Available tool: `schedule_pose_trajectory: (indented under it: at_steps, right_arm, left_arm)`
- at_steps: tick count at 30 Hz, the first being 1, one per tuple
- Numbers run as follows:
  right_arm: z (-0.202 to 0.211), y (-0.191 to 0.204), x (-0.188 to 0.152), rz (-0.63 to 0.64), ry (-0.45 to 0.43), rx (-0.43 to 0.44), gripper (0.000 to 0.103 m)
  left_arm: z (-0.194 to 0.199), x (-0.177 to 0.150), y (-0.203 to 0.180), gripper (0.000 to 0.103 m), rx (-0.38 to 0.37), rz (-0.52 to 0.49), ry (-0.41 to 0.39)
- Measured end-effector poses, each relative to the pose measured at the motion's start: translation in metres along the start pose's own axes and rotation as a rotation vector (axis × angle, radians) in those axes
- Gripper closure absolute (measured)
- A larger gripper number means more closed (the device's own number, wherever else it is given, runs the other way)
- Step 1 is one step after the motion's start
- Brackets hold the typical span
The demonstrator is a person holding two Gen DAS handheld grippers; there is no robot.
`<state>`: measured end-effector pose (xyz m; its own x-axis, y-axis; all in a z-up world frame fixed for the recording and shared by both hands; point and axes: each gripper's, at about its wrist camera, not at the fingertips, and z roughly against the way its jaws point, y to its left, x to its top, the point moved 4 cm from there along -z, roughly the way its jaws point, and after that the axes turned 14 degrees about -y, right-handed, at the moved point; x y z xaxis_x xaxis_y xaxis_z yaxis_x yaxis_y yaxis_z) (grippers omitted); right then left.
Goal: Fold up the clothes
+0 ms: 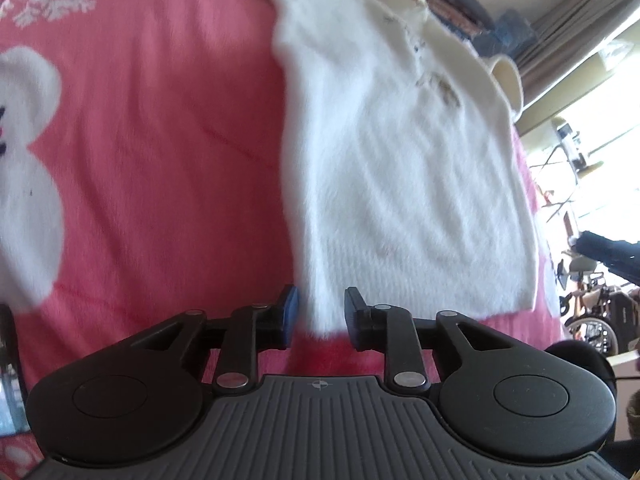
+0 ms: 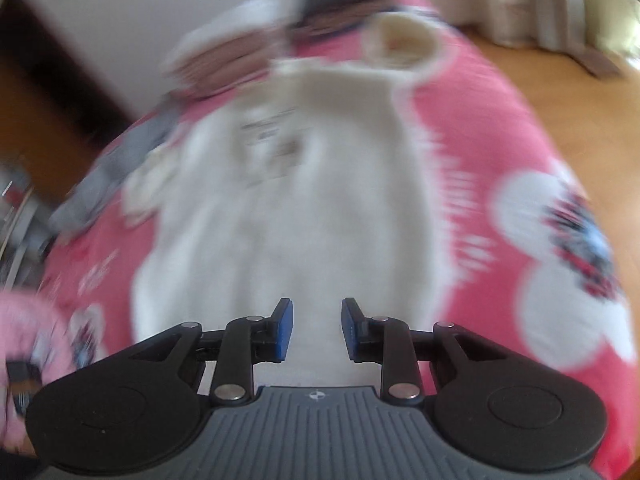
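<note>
**White sweater flat on pink bed cover, both grippers open at its hem**

Your left gripper (image 1: 319, 317) had its jaws apart, nothing pinched. A corner of the white sweater (image 1: 396, 168) sat in the gap between the blue pads (image 1: 291, 308), but whether the pads touched the knit was hard to tell. Your right gripper (image 2: 317, 330) was also spread, empty, hovering over the sweater's (image 2: 304, 216) lower edge.

No containers showed in either view.

The sweater lay spread on the pink blanket (image 1: 160, 140), body flat, collar end at the far side. In the left view its left side edge ran straight up from the gripper, and the hem angled off to the right toward the bed's edge. A rolled cream cuff or collar (image 1: 508, 76) stuck up at the far right; the right view showed it as an open ring (image 2: 404, 40). Wide bare blanket lay to the left of the sweater in the left view. In the right view, blanket flanked both sides, with wooden floor (image 2: 560, 80) past the bed's right edge.

Right view was heavily motion-blurred: a label or print patch (image 2: 272, 132) on the sweater was unreadable, and the pile of dark and pink items (image 2: 280, 20) at the bed's far end couldn't be identified. A pink shape (image 2: 24, 340) at lower left was cut off. The white cartoon figure (image 1: 28, 184) on the blanket was cropped at the left frame edge.
</note>
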<state>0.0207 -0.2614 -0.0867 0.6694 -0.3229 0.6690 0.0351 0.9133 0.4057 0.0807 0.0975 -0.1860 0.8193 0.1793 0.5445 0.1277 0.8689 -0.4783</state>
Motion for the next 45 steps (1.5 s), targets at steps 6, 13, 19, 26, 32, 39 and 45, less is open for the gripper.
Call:
schedule_pose_trajectory:
  at_steps: [6,13,19,26,32,39,45]
  right_arm:
    - [-0.063,0.094,-0.043,0.358,0.090,0.232,0.075]
    - [-0.103,0.134,-0.082,0.589,0.138,0.304,0.077]
    - [-0.134,0.157,-0.111,0.756,0.174,0.335,0.087]
    - [-0.122,0.144,-0.109,0.730,0.162,0.281,0.103]
    - [-0.032,0.045,-0.041,0.334,-0.117,-0.050,0.103]
    - [0.127,-0.132,0.034,-0.284,-0.528,-0.582,0.101]
    - [0.233,-0.232,0.023,-0.602,-0.690,-0.759,0.025]
  left_arm:
    - [-0.015,0.004,-0.001,0.078,0.046,-0.048,-0.011]
    - [-0.022,0.000,0.011,0.078,0.062,-0.041,0.030]
    - [-0.023,0.000,0.019,0.078,0.043,-0.029,0.045]
    - [-0.027,0.001,0.020,0.078,0.034,-0.014,0.043]
    - [-0.029,0.001,0.018,0.078,0.036,-0.015,0.040]
    - [-0.025,0.001,0.017,0.078,0.047,-0.040,0.040]
    - [-0.024,0.000,0.015,0.078,0.066,-0.068,0.038]
